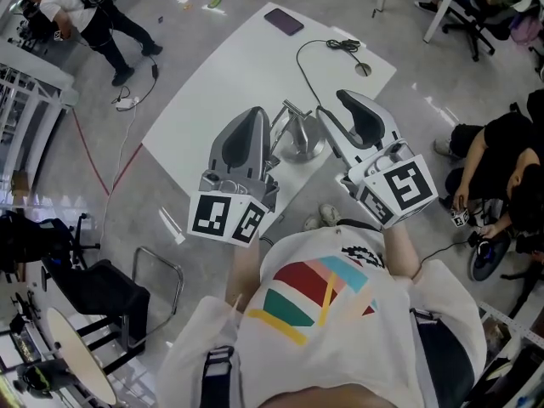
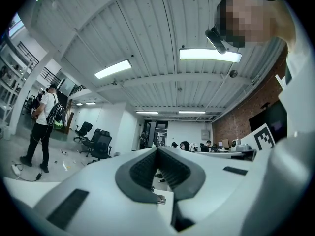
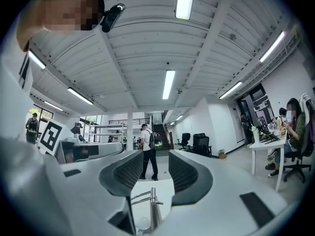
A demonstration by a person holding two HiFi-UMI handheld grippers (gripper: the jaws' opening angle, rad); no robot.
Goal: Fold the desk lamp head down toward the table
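The desk lamp (image 1: 297, 134) is a small silver metal one. It stands on the white counter (image 1: 229, 66) close to the edge nearest the person holding the tools, and everything else is placed from it.

The left tongs (image 1: 253, 114) sit just beside the lamp on its left, roughly level and pointing away from the holder. In the left gripper view these tongs (image 2: 157, 149) are clenched, with the ribbed pads meeting at the tip and nothing caught between them. The lamp does not show in that view.

The right tongs (image 1: 331, 102) are just beside the lamp on its right, also about level. In the right gripper view they (image 3: 156, 154) are released, with a clear gap between the pads. The lamp's thin metal arm (image 3: 147, 205) shows low in that gap against the white counter top, and neither pad touches it. How far the lamp's head is tilted cannot be made out.

Beyond the lamp, a thin dark cable (image 1: 302, 58) loops across the counter to a small knot near the far edge. Further off, at the far corner, lies a dark flat thing (image 1: 283, 20). Well away from the lamp, on the floor off the far left corner, stands a person (image 1: 85, 15) in a white shirt.
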